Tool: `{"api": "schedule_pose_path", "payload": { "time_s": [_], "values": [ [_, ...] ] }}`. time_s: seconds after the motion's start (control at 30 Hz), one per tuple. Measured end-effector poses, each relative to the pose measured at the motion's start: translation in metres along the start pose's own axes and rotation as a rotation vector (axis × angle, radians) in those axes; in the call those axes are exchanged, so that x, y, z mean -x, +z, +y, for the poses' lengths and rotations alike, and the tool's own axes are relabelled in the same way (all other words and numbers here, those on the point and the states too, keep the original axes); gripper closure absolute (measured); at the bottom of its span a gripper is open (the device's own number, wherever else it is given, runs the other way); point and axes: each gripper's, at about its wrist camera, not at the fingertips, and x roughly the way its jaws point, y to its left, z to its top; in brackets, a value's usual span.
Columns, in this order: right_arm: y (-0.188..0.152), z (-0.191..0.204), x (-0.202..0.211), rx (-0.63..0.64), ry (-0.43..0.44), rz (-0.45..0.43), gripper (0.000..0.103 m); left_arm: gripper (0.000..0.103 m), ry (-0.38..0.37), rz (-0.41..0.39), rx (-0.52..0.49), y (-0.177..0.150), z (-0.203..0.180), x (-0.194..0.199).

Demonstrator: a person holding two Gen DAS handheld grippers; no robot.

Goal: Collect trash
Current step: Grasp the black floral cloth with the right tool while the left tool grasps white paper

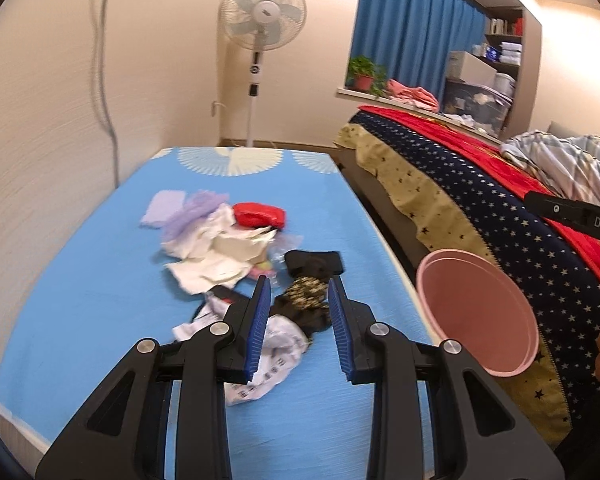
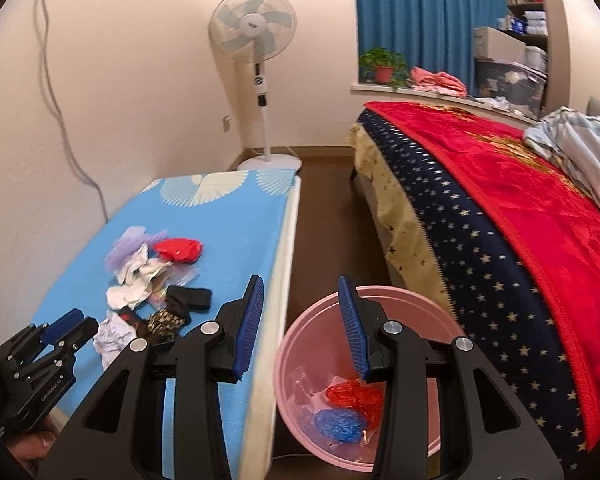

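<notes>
Left gripper [image 1: 299, 304] is spread with nothing in it, and the trash pile [image 1: 236, 256] sits straight ahead on the blue surface [image 1: 100, 280], so that's my nearer hand. Right gripper [image 2: 300, 320], also spread and empty, hovers over the pink bin [image 2: 300, 344] holding red and blue bags [image 2: 346, 408].

In front of me a low counter [image 1: 100, 272] with a blue cover carries a loose heap of scraps [image 1: 228, 248]: white crumpled paper, a red wrapper [image 1: 260, 215], purple netting and a black piece. On the brown floor [image 2: 324, 216] beside it stands a pink bin [image 2: 300, 344].
</notes>
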Motion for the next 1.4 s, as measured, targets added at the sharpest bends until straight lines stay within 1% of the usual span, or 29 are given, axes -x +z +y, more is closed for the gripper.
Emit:
{"api": "schedule_pose_path", "payload": {
  "time_s": [0.17, 0.3, 0.43, 0.53, 0.7, 0.93, 1.07, 1.13, 1.17, 1.23, 1.3, 1.37, 1.4],
  "values": [
    [-0.008, 0.014, -0.009, 0.025, 0.038, 0.006, 0.063, 0.073, 0.047, 0.011, 0.068, -0.016, 0.022, -0.005],
    [-0.014, 0.024, -0.022, 0.014, 0.074, 0.018, 0.063, 0.073, 0.088, 0.021, 0.135, -0.026, 0.039, -0.011],
    [-0.022, 0.036, -0.041, -0.008, 0.114, 0.046, 0.063, 0.072, 0.108, 0.035, 0.165, -0.032, 0.046, -0.017],
    [-0.029, 0.049, -0.055, -0.016, 0.147, 0.066, 0.063, 0.063, 0.123, 0.041, 0.179, -0.034, 0.051, -0.020],
    [-0.037, 0.073, -0.071, 0.003, 0.197, 0.086, 0.063, 0.062, 0.144, 0.065, 0.227, -0.038, 0.063, -0.027],
    [-0.046, 0.094, -0.099, -0.005, 0.246, 0.125, 0.063, 0.060, 0.116, 0.108, 0.278, -0.044, 0.072, -0.042],
    [-0.051, 0.099, -0.113, -0.024, 0.282, 0.154, 0.063, 0.060, 0.111, 0.117, 0.280, -0.045, 0.072, -0.048],
    [-0.055, 0.105, -0.123, -0.025, 0.313, 0.190, 0.060, 0.060, 0.112, 0.121, 0.286, -0.045, 0.073, -0.051],
    [-0.056, 0.107, -0.127, -0.026, 0.324, 0.202, 0.055, 0.060, 0.114, 0.122, 0.287, -0.045, 0.074, -0.051],
    [-0.061, 0.111, -0.133, -0.026, 0.339, 0.226, 0.054, 0.060, 0.117, 0.126, 0.288, -0.045, 0.075, -0.053],
    [-0.064, 0.114, -0.138, -0.027, 0.348, 0.242, 0.054, 0.061, 0.116, 0.126, 0.286, -0.044, 0.075, -0.054],
    [-0.066, 0.116, -0.143, -0.028, 0.353, 0.255, 0.054, 0.069, 0.113, 0.126, 0.285, -0.043, 0.075, -0.053],
    [-0.067, 0.116, -0.145, -0.029, 0.355, 0.261, 0.054, 0.069, 0.114, 0.123, 0.280, -0.043, 0.074, -0.053]
  ]
}}
